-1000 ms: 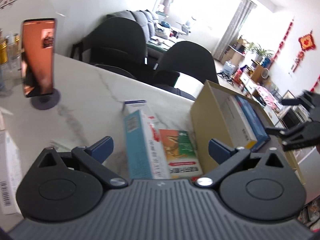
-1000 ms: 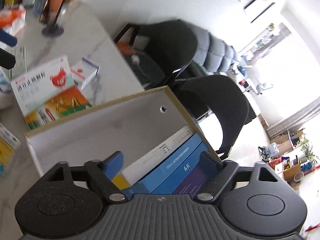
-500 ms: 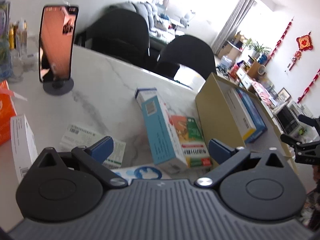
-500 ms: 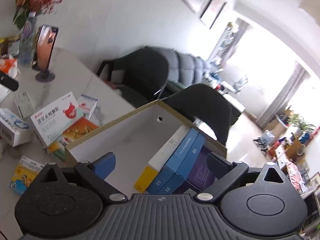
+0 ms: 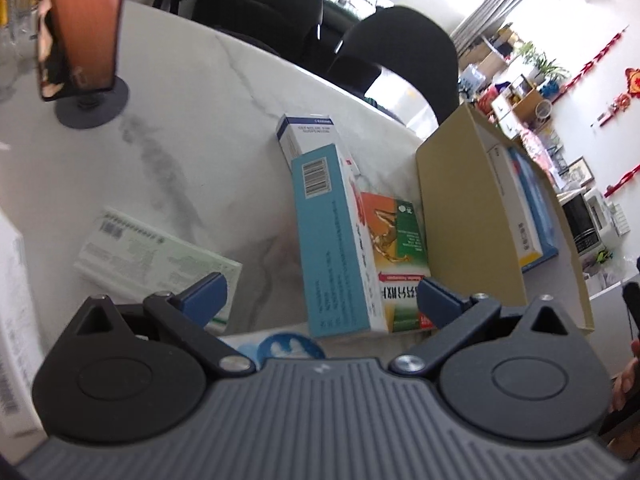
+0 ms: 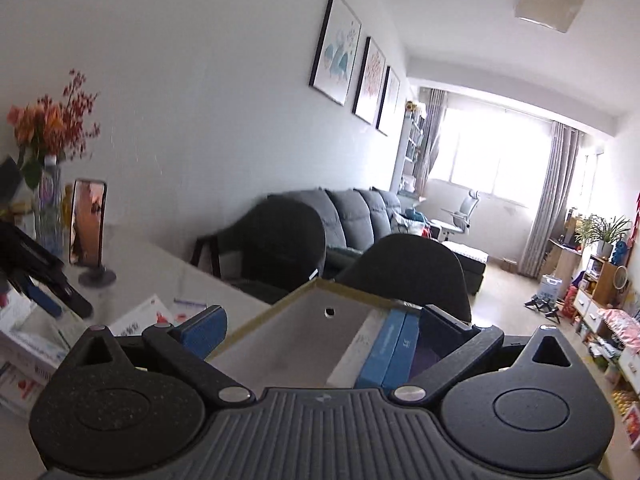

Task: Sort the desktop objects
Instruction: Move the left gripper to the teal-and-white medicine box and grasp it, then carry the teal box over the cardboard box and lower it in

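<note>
My left gripper [image 5: 320, 300] hangs over a white marble table [image 5: 200, 92] with its blue-padded fingers spread wide and nothing between them. Just ahead of it, a light blue medicine box [image 5: 334, 240] stands on its long edge, barcode facing up, leaning against an orange and green box [image 5: 400, 256] that lies flat with Chinese print I cannot read. Behind them sits a small white and navy box [image 5: 306, 132] printed "FOR SUSPENSION". To the left lies a pale green box [image 5: 156, 254] with open tabletop beyond it. To the right, touching the orange and green box, stands an open cardboard box [image 5: 460, 216] holding white and blue boxes upright along its far wall. Farther left, a phone on a round stand [image 5: 80, 32] is upright near the table's far edge. My right gripper [image 6: 320, 326] hovers above the cardboard box, fingers wide apart and empty; black chairs [image 6: 404, 272] crowd the table edge beyond.
</note>
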Available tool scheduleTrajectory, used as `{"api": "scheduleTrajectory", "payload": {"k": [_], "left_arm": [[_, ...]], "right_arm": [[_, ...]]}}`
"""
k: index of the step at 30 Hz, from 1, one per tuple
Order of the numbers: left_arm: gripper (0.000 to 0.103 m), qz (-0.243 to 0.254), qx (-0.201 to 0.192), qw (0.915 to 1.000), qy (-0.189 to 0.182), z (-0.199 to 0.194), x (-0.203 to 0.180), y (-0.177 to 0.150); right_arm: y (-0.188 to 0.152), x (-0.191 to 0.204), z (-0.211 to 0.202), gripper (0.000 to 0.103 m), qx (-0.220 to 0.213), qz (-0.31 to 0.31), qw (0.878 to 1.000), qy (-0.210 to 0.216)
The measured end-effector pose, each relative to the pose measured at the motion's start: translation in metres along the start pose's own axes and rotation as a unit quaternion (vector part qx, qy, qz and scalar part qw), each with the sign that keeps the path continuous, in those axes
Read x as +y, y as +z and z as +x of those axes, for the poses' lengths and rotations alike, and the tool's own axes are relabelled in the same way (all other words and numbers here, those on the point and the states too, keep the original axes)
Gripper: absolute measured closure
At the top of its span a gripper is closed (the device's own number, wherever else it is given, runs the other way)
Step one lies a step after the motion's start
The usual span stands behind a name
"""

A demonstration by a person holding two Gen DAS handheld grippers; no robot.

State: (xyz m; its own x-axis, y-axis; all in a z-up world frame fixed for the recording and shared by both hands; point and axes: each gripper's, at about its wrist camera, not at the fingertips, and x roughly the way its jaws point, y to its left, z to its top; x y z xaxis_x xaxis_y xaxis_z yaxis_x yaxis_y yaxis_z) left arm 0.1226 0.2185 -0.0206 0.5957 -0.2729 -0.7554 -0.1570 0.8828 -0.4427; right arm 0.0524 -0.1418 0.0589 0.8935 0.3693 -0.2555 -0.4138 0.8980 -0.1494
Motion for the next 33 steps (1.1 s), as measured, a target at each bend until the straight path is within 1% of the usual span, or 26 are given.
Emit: {"api": "scheduleTrajectory", "payload": {"k": [4,8,11,13,15,17,20,24,26,31,33], "left_arm": [[0.004,-0.014,0.025,0.9996,-0.003,0.020,0.000,0.014],[0.018,-0.048,0.046,0.9977,-0.012,0.037,0.004,0.024],[0.024,-0.059,0.053,0.9968,-0.008,0.043,0.004,0.029],[0.032,-0.058,0.056,0.9968,-0.006,0.045,0.003,0.030],[0.050,-0.057,0.059,0.9966,-0.007,0.047,0.002,0.031],[0.057,-0.058,0.062,0.9963,-0.009,0.048,0.002,0.032],[0.059,-0.063,0.061,0.9961,-0.010,0.050,0.000,0.033],[0.067,-0.062,0.046,0.9970,-0.010,0.046,-0.004,0.035],[0.068,-0.059,0.035,0.9976,-0.006,0.042,-0.007,0.036],[0.068,-0.057,0.024,0.9981,0.002,0.039,-0.010,0.038],[0.068,-0.057,0.016,0.9982,0.003,0.036,-0.013,0.040]], "right_arm": [[-0.006,-0.013,0.006,0.001,-0.018,0.023,1.000,-0.006],[-0.013,-0.026,0.011,0.001,-0.035,0.045,0.998,-0.012],[-0.019,-0.036,0.013,0.001,-0.051,0.067,0.996,-0.017],[-0.022,-0.040,0.011,0.001,-0.054,0.076,0.996,-0.018],[-0.024,-0.044,0.010,0.001,-0.054,0.084,0.995,-0.019],[-0.026,-0.048,0.008,0.000,-0.055,0.091,0.994,-0.020],[-0.028,-0.054,0.006,0.000,-0.057,0.102,0.993,-0.021],[-0.030,-0.059,0.004,0.000,-0.052,0.110,0.992,-0.019],[-0.031,-0.061,0.003,0.000,-0.048,0.113,0.992,-0.018],[-0.031,-0.066,0.001,0.000,-0.039,0.118,0.992,-0.014],[-0.043,-0.053,0.017,0.000,-0.036,0.123,0.992,-0.013]]}}
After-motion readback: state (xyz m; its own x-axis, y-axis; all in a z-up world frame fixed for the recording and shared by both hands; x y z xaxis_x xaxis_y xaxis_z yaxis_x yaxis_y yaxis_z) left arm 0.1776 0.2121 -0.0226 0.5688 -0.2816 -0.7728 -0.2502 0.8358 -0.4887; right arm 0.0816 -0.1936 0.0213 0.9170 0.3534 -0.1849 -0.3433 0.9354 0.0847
